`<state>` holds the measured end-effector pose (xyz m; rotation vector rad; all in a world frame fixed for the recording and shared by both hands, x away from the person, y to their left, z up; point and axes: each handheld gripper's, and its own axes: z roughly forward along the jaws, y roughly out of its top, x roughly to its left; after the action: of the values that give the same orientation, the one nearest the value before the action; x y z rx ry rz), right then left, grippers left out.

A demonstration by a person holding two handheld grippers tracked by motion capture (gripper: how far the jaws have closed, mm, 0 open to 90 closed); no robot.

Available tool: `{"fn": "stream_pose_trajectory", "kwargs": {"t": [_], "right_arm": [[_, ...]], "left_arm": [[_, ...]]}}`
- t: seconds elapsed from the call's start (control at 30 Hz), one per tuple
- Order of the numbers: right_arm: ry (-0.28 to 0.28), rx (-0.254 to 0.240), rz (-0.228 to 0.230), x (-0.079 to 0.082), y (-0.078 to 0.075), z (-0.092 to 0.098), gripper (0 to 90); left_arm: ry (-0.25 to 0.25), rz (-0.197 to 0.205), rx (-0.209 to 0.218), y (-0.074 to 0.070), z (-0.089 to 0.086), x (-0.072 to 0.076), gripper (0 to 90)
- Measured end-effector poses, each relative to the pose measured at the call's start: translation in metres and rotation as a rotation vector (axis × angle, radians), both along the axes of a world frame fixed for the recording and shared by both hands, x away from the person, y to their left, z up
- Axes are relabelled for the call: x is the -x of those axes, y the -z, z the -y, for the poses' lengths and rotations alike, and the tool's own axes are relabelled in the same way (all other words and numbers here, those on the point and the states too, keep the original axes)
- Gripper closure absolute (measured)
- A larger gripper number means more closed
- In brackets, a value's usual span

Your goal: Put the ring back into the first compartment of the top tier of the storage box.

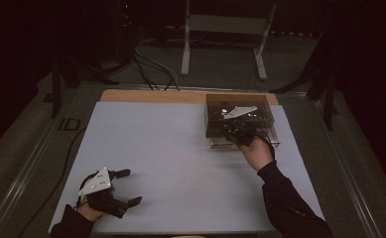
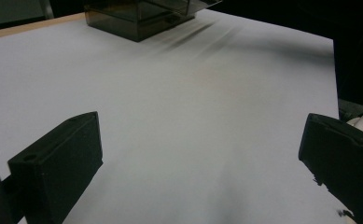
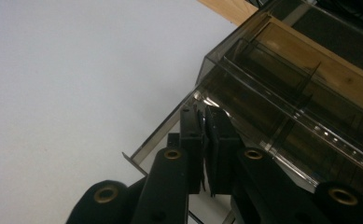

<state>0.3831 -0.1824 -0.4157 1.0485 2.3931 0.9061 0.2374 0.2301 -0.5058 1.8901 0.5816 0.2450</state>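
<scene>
I see a white table [image 1: 180, 148] from above. At two o'clock on it sits a smoky clear plastic organiser box [image 1: 240, 121] with dividers. My right gripper [image 3: 204, 122] is at the box's near edge, jaws pressed together on the thin lip of its clear front panel [image 3: 170, 128]. My left gripper [image 1: 126, 187] rests at seven o'clock, well apart from the box, jaws wide apart and holding nothing.

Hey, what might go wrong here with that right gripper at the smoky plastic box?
The right gripper is shut on the thin front edge of the clear box; that narrow hold may slip. The box sits unbraced near the table's far right corner, so a pull could drag or tip it. The left gripper rests open, too far to steady it.
</scene>
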Motion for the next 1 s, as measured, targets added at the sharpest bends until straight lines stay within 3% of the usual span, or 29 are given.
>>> {"fn": "stream_pose_trajectory", "kwargs": {"t": [0.8,0.83,0.9,1.0], "right_arm": [[0.0,0.009,-0.05,-0.005,0.017,0.0,86.0],[0.002,0.006,-0.049,-0.005,0.016,0.0,84.4],[0.002,-0.002,-0.045,-0.005,0.015,0.0,70.4],[0.006,-0.015,-0.049,-0.005,0.012,0.0,62.2]], "left_arm": [[0.0,-0.003,-0.003,0.001,0.0,-0.001,1.1],[0.0,-0.003,-0.003,0.001,0.0,-0.001,1.1],[0.001,-0.002,-0.003,0.001,0.0,0.0,1.1],[0.0,-0.003,-0.003,0.001,0.0,-0.001,1.1]]}}
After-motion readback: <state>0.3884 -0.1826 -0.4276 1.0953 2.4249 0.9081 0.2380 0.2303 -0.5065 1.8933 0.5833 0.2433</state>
